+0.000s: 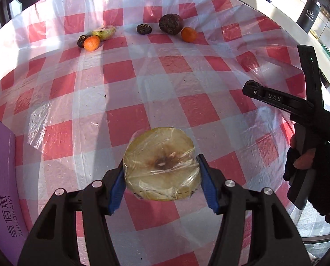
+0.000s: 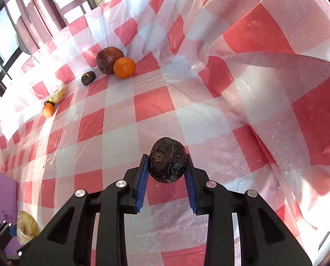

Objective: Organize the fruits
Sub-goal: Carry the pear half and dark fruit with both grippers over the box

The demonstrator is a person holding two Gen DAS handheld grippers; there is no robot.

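Note:
My left gripper [image 1: 161, 175] is shut on a plastic-wrapped halved pale fruit [image 1: 161, 164], held above the checkered cloth; it also shows in the right wrist view [image 2: 26, 227]. My right gripper [image 2: 167, 171] is shut on a small dark wrinkled fruit [image 2: 167, 163]; in the left wrist view the right gripper [image 1: 252, 87] is at the right. At the far side lie a large dark fruit [image 1: 171, 24], an orange [image 1: 189, 34], a small dark fruit [image 1: 144, 29], a cut yellow-green fruit [image 1: 103, 32], a small orange fruit [image 1: 91, 43] and another dark one [image 1: 81, 41].
A red-and-white checkered plastic cloth [image 1: 187, 102] covers the table and bunches up in folds at the right [image 2: 275, 66]. A purple box [image 1: 2, 177] stands at the left edge. A window and curtains are behind the table [image 2: 31, 22].

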